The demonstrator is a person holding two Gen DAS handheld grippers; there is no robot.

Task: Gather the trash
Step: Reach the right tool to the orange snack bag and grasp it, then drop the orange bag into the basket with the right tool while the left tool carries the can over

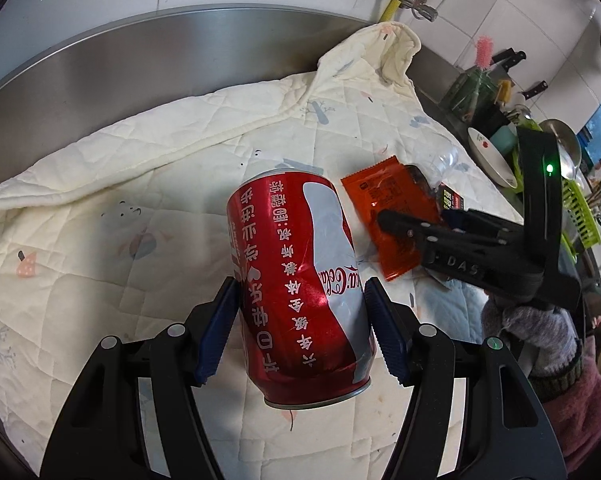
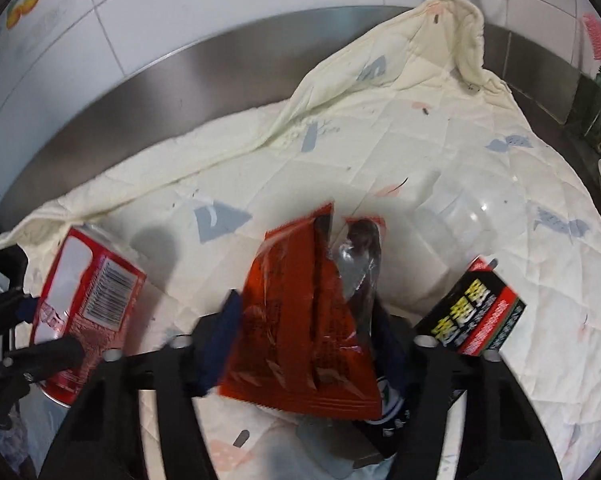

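**Trash on the quilted cloth: can and wrapper both between tongs**

Trash lies scattered on our quilted cloth [image 1: 112, 184], which covers the counter in front of a steel backsplash [image 1: 140, 56]. Our left tongs [image 1: 300, 320] stand about half open, their blue pads [image 1: 216, 328] pressed on both sides of a dented red cola can [image 1: 296, 280] that lies on its side, its base toward the camera. We hold it low on its body.

Just right of the can lies an orange snack wrapper [image 2: 300, 320]. Our right tongs [image 2: 304, 344] sit astride it, jaws fairly narrow; the view is blurred, so we cannot tell whether the pads press on it. A black and red small box [image 2: 476, 312] lies just right of those tongs, and a clear plastic bottle [image 2: 472, 216] rests beyond it on the cloth.
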